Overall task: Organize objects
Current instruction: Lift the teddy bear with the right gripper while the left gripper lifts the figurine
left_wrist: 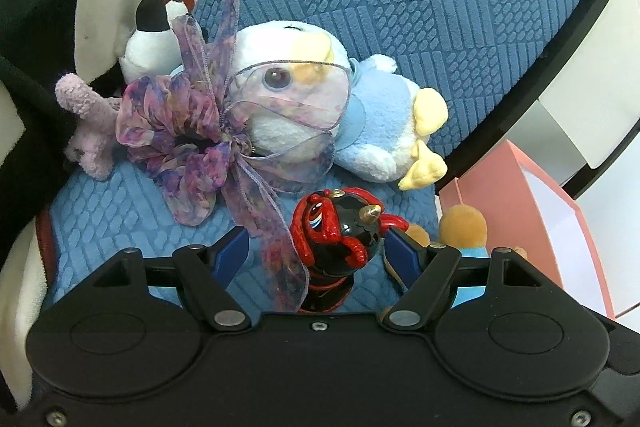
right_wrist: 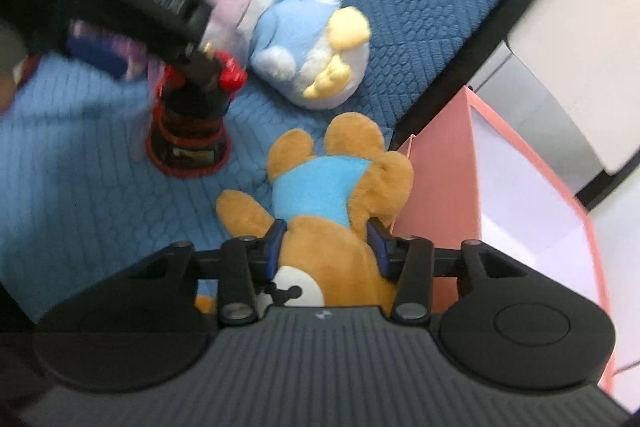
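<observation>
The left gripper [left_wrist: 316, 247] has wide jaws around the red and black toy [left_wrist: 336, 231] on the blue blanket [left_wrist: 440, 7]. The right gripper [right_wrist: 326, 247] squeezes the brown bear [right_wrist: 320, 211] beside the pink box [right_wrist: 440, 167].

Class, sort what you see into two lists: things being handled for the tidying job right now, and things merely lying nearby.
Being handled:
- brown bear plush, between the right gripper fingers
- red-and-black figurine, between the open left gripper fingers
- pink box, the likely container

Lying about:
- blue bird plush
- purple scrunchie
- pink starfish plush
</observation>
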Action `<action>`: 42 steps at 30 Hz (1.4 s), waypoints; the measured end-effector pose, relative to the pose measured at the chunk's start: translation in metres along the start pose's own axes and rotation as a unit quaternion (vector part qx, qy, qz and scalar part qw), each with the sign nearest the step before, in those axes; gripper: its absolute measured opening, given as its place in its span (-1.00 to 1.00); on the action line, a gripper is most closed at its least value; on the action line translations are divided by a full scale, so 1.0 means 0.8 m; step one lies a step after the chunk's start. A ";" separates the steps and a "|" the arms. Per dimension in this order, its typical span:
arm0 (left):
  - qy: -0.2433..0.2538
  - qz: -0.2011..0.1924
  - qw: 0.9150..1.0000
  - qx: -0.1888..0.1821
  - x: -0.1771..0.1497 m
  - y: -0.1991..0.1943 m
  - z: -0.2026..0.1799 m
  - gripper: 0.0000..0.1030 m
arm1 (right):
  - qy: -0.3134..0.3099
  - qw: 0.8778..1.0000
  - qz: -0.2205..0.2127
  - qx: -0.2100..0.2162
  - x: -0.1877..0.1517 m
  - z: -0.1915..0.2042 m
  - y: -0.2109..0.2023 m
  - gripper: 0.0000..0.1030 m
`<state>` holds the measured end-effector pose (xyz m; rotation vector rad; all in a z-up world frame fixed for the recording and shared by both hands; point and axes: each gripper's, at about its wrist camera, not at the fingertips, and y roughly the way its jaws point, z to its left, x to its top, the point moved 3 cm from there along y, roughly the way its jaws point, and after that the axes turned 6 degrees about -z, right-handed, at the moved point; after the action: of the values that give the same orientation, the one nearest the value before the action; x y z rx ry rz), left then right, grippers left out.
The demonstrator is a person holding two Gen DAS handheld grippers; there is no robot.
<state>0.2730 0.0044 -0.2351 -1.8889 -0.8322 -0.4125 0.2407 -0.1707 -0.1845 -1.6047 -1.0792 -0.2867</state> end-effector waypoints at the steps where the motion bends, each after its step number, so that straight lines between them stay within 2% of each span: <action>1: 0.000 0.001 1.000 -0.004 0.000 0.000 -0.001 0.39 | 0.034 0.999 -0.006 0.010 0.003 -0.007 -0.006 -0.13; 3: 0.000 0.001 1.000 -0.011 0.001 -0.001 -0.002 0.38 | 0.094 0.995 -0.014 0.030 0.007 -0.019 -0.014 -0.13; 6: -0.004 0.000 1.000 -0.008 0.001 0.001 -0.001 0.38 | 0.215 0.973 -0.030 0.075 0.004 -0.038 -0.020 -0.12; 7: -0.005 0.001 1.000 -0.006 0.001 0.002 -0.001 0.38 | 0.232 0.969 -0.026 0.077 -0.001 -0.039 -0.019 -0.12; 9: -0.006 0.006 1.000 -0.001 -0.003 0.006 -0.002 0.38 | 0.232 0.970 -0.018 0.066 -0.008 -0.035 -0.012 -0.12; 12: 0.016 0.016 1.000 0.014 -0.011 0.018 -0.011 0.38 | 0.240 0.968 -0.002 0.075 -0.023 -0.029 -0.001 -0.12; 20: 0.055 0.009 0.998 0.039 -0.013 0.051 -0.030 0.37 | 0.229 0.970 -0.013 0.075 -0.031 -0.028 0.006 -0.08; 21: 0.057 0.007 0.998 0.041 -0.013 0.054 -0.031 0.35 | 0.226 0.971 -0.014 0.077 -0.031 -0.027 0.007 -0.05; 23: 0.055 0.000 0.998 0.034 -0.012 0.056 -0.032 0.10 | 0.216 0.973 -0.016 0.079 -0.033 -0.025 0.010 0.00; 29: 0.048 -0.009 0.998 0.035 -0.006 0.041 -0.033 0.06 | 0.218 0.973 -0.014 0.078 -0.024 -0.029 0.007 -0.08; 33: 0.040 -0.021 0.999 0.019 0.003 0.020 -0.036 0.06 | 0.224 0.971 -0.026 0.082 -0.015 -0.033 -0.007 -0.11; 37: 0.021 -0.031 0.999 -0.005 0.014 -0.012 -0.039 0.06 | 0.228 0.969 -0.040 0.089 -0.006 -0.040 -0.029 -0.11; 40: 0.033 -0.040 0.999 -0.004 0.016 -0.039 -0.048 0.06 | 0.227 0.968 -0.047 0.092 0.000 -0.048 -0.046 -0.11; 42: 0.024 -0.042 0.999 -0.005 0.018 -0.054 -0.051 0.06 | 0.230 0.967 -0.050 0.095 0.004 -0.055 -0.057 -0.11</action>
<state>0.2557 -0.0143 -0.1794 -1.8507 -0.8814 -0.5129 0.2230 -0.2097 -0.1372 -1.2317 -0.7999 -0.5758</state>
